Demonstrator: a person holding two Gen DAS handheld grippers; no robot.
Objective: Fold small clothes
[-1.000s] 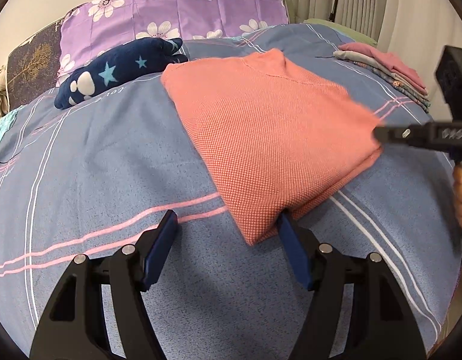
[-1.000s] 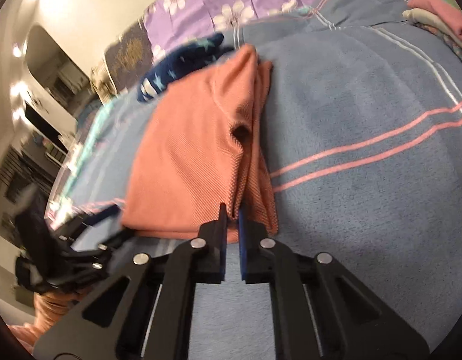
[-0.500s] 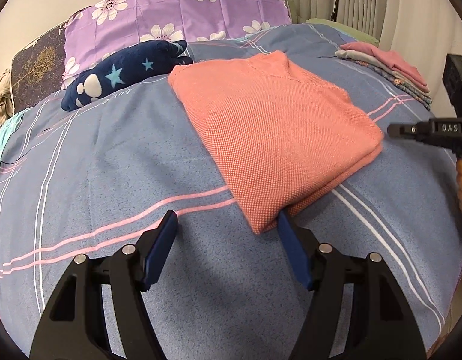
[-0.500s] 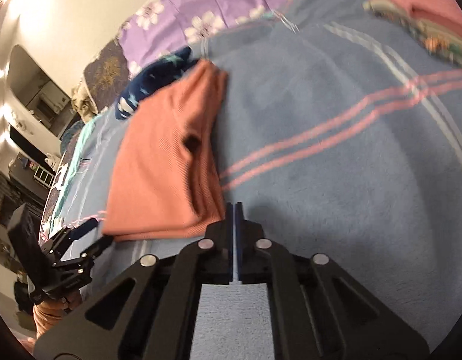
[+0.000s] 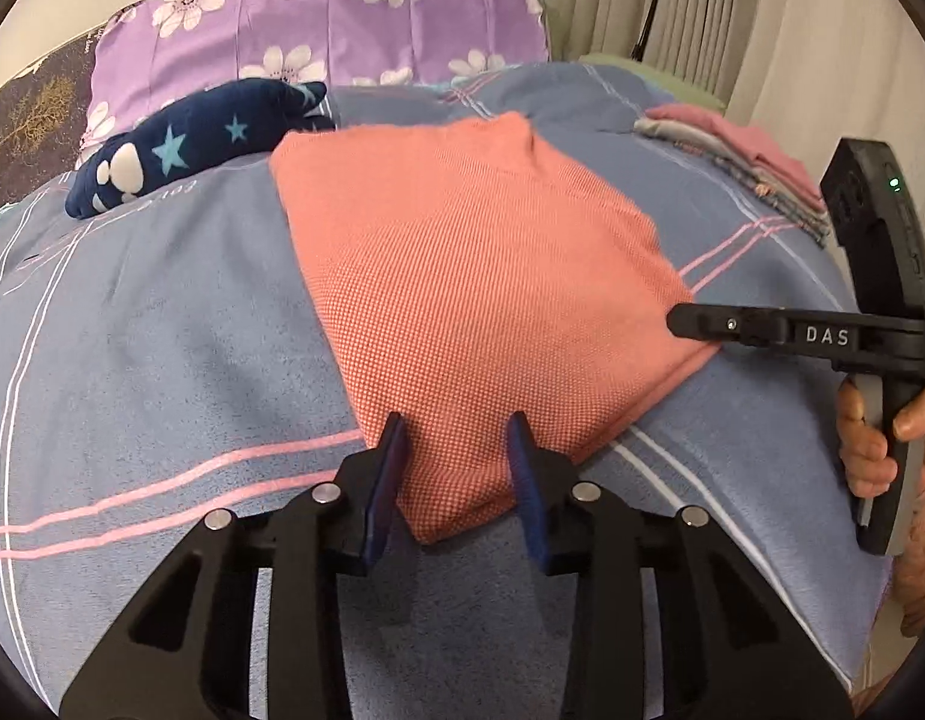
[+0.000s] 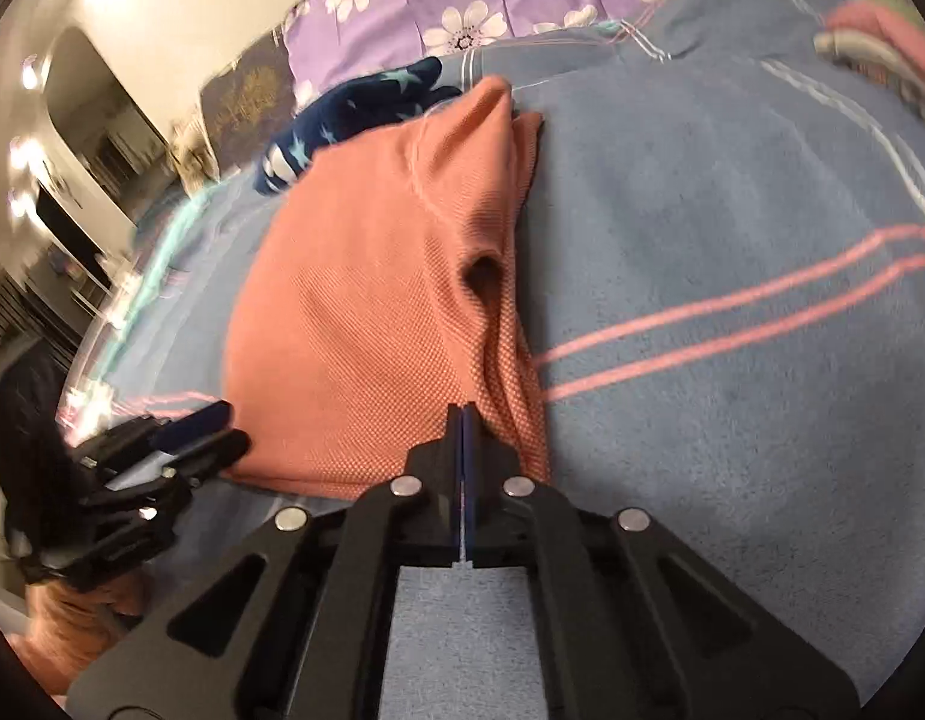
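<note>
The folded shirt lies lengthwise toward the pillows. The left gripper, closing, straddles its near corner; the right gripper is closed at its edge, grip unclear.

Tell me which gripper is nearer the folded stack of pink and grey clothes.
Right. The right gripper touches the orange shirt's edge on the stack's side; the left gripper straddles the shirt's near corner, farther away.

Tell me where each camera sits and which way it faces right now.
Left wrist: on the left gripper, looking down at the orange shirt corner between its closing jaws; right gripper and hand at right.
Right wrist: on the shut right gripper, at the shirt's edge; left gripper at left.
Shared: shirt, blanket, star pillow.
</note>
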